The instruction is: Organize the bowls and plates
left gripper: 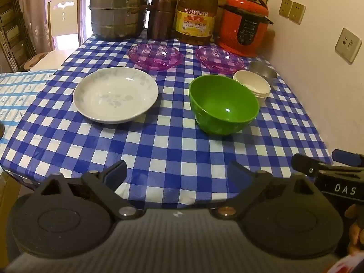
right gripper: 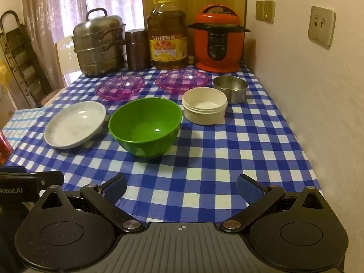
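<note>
A white plate [left gripper: 115, 94] [right gripper: 75, 124] and a green bowl [left gripper: 224, 104] [right gripper: 145, 126] sit side by side mid-table. Behind them lie two purple glass dishes [left gripper: 155, 55] [left gripper: 219, 59] [right gripper: 120, 86] [right gripper: 182, 79]. A stack of cream bowls [left gripper: 252, 86] [right gripper: 204, 108] and a small steel bowl [left gripper: 264, 71] [right gripper: 231, 88] stand at the right. My left gripper [left gripper: 177, 173] hangs open over the table's near edge, nothing between its fingers. My right gripper [right gripper: 182, 187] is likewise open and empty, well short of the green bowl. In the left wrist view the right gripper's fingertip [left gripper: 345, 157] shows at the right edge.
A steel steamer pot [left gripper: 118, 9] [right gripper: 99, 45], a brown canister [right gripper: 137, 49], a big oil bottle [left gripper: 196, 16] [right gripper: 167, 34] and an orange pressure cooker [left gripper: 244, 24] [right gripper: 217, 39] line the back. A wall [right gripper: 307, 91] borders the right side. A red can [right gripper: 4, 146] stands at left.
</note>
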The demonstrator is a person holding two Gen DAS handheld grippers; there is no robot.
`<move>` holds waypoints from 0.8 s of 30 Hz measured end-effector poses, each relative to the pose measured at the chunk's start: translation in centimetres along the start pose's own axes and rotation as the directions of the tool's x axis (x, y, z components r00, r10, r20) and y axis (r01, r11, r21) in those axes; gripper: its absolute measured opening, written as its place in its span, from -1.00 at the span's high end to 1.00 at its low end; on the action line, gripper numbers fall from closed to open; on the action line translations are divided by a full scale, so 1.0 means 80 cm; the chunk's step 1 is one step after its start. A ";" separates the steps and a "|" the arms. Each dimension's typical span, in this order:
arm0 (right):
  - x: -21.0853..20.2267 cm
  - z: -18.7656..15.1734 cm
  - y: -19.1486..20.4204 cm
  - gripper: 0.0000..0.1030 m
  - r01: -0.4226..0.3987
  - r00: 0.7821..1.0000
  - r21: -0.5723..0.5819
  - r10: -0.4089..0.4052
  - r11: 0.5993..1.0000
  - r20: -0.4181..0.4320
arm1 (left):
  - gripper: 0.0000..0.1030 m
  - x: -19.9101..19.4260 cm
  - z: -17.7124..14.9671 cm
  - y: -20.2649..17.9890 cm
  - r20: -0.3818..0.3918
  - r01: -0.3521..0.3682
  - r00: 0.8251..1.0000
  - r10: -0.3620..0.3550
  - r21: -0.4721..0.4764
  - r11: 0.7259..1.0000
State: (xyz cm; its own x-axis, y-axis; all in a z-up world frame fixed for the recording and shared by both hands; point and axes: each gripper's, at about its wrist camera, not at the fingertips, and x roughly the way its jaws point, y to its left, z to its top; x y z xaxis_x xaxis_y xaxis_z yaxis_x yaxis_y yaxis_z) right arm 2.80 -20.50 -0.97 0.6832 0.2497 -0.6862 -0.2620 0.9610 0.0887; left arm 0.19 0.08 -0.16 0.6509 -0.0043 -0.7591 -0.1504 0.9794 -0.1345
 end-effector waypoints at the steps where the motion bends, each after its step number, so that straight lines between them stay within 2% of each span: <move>1: 0.000 -0.001 -0.002 -0.99 -0.004 1.000 0.001 0.004 1.000 0.002 | -0.82 0.001 0.000 0.001 -0.001 0.003 1.000 -0.003 -0.001 1.000; 3: 0.003 -0.004 -0.009 -0.99 -0.008 1.000 0.001 0.008 1.000 0.008 | -0.82 -0.002 -0.003 -0.001 0.020 0.001 1.000 -0.001 0.003 1.000; 4: 0.004 -0.003 0.001 -0.99 0.032 0.999 -0.033 -0.032 0.999 -0.003 | -0.82 -0.002 -0.002 0.000 0.020 0.003 1.000 -0.003 0.002 1.000; 9: 0.001 -0.001 0.000 -0.99 0.027 1.000 -0.020 -0.028 0.999 -0.008 | -0.82 0.007 0.002 -0.004 0.009 -0.014 1.000 0.014 0.014 1.000; 24: 0.003 -0.004 -0.005 -0.99 0.034 0.999 -0.014 -0.034 0.999 -0.010 | -0.82 -0.001 -0.003 -0.008 0.025 0.003 1.000 -0.004 0.023 1.000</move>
State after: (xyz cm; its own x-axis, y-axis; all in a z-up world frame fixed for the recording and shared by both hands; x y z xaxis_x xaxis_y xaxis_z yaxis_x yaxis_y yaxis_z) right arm 2.84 -20.85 -1.44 0.6851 0.2159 -0.6957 -0.2487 0.9670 0.0553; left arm 0.08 -0.57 -0.17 0.6696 -0.0032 -0.7427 -0.1314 0.9837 -0.1226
